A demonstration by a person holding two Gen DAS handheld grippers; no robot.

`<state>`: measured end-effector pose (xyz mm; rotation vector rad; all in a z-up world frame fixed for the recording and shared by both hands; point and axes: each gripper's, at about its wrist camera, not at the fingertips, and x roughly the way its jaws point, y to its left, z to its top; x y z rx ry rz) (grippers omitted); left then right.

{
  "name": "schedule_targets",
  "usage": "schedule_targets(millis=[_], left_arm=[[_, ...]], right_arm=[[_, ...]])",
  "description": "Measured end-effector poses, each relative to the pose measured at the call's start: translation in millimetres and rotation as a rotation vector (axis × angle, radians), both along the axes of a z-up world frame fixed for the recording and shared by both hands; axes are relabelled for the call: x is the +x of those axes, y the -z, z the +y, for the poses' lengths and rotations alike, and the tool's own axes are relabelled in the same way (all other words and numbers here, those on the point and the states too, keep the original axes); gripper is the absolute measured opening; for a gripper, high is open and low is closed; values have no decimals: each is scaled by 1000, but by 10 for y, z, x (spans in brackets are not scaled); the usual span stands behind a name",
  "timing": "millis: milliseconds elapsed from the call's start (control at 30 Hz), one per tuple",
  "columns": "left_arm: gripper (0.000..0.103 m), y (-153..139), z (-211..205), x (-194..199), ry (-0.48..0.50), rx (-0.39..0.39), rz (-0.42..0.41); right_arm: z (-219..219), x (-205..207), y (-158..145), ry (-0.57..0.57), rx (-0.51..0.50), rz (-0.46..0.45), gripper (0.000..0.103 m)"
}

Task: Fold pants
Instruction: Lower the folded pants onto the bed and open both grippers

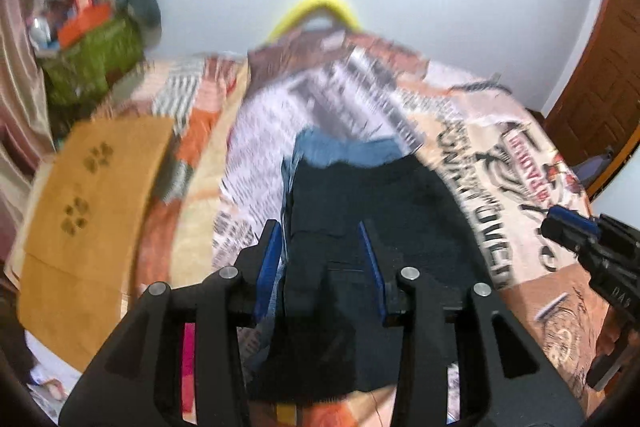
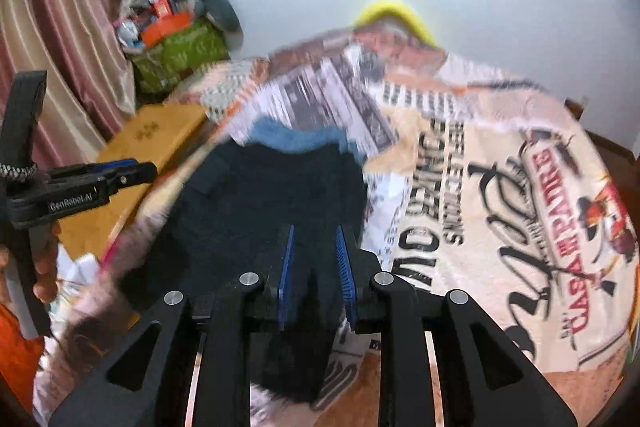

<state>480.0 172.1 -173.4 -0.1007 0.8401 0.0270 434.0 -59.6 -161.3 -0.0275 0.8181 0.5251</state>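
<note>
Dark pants (image 1: 360, 195) spread lengthwise down the middle of the bed (image 1: 480, 155), over a printed cover of newsprint blocks and large lettering. Near end of the cloth lifted off the cover and hanging down towards both cameras. Far end lying over a blue garment (image 1: 344, 147), with a strip of blue showing beyond the dark edge.

Left gripper (image 1: 318, 227) above the near end, pointing down the bed, dark cloth running between its blue-padded fingers (image 1: 270, 255). Too blurred to tell whether these pads actually press on the cloth. Right gripper (image 2: 316, 229) just beside it on the right side of the pants, fingers (image 2: 286, 259) set close together and clamped on a fold of the same dark cloth, filling the gap between them.

Seen from the right wrist view: a hand (image 2: 44, 267) around the handle of the left gripper, next to an orange sleeve.

Along the left edge of the bed, a mustard mat (image 1: 88, 187) with paw prints. Past the far left corner, a green bag (image 1: 92, 63) heaped with clutter, beside a striped pink curtain (image 2: 60, 27). At the far end, something yellow (image 1: 316, 7) against the white wall. Off the right edge, a brown wooden door (image 1: 592, 75).
</note>
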Motion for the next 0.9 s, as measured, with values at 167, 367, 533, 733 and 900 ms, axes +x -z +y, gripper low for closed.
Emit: schedule_targets(millis=[167,367,533,733,900], left_arm=[[38,-728,-270,-582,1,63,-155],[38,-1523,-609,-1520,30,100,-357],[38,-1949,-845,-2358,34,128,-509],[38,-2144,-1045,-3252,22,152,-638],[41,-2092,-1136,-3743,13,155,-676]], right_arm=[[-147,-516,-726,-4,68,-145,19],[-363,-1349,-1474,-42,151,-329,19],[-520,-2054,-1900,-58,204,-457,19],[-583,-2789,-2112,-79,229,-562,19],[-571,-3276,-2104,-80,225,-627,19]])
